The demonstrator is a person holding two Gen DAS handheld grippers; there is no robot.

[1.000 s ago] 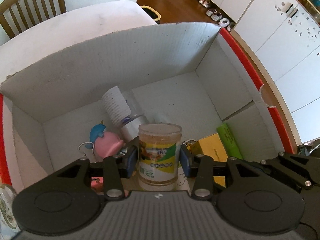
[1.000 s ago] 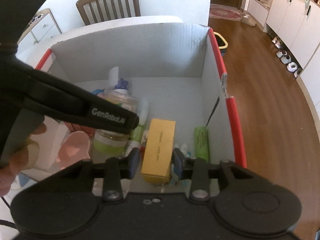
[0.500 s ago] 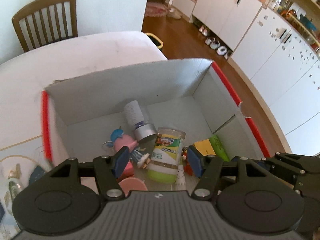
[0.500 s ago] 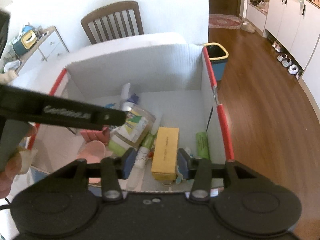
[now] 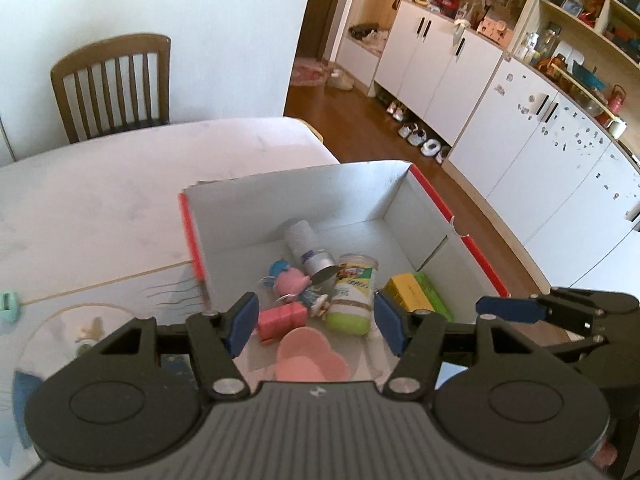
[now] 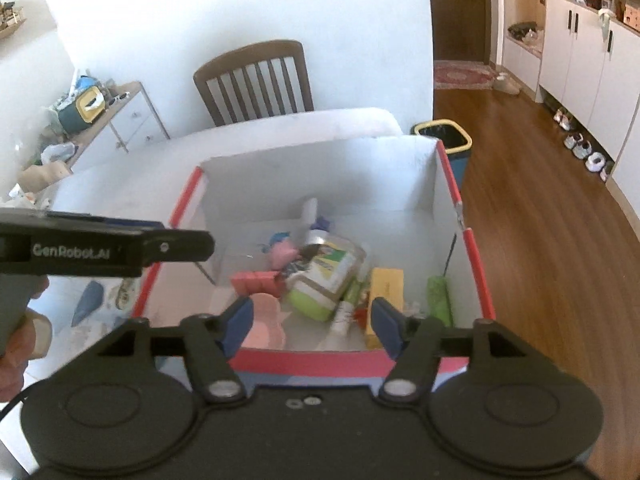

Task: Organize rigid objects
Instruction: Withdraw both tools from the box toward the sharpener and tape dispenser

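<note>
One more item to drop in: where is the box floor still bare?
Bare: the box's far floor strip, behind the white tube, and the far right corner. Crowded: the near half, from pink block past jar to yellow box.

Box [image 5: 352,196]: white inside, red rim. Jar [image 5: 350,294]: lime-green base, yellow-green printed label. Carton [image 6: 386,286]: yellow. Tube [image 6: 439,298]: green. Block [image 5: 280,318]: pink. Figurine [image 5: 292,280]: pink, blue. Can [image 5: 310,252]: silver, white. Left tongs [image 5: 314,322], right tongs [image 6: 310,322]: black, blue pads. Surface [image 5: 100,200]: white. Chair [image 6: 256,80]: brown.

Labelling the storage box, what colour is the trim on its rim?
Red, on a white box; clearest in the right wrist view.
</note>
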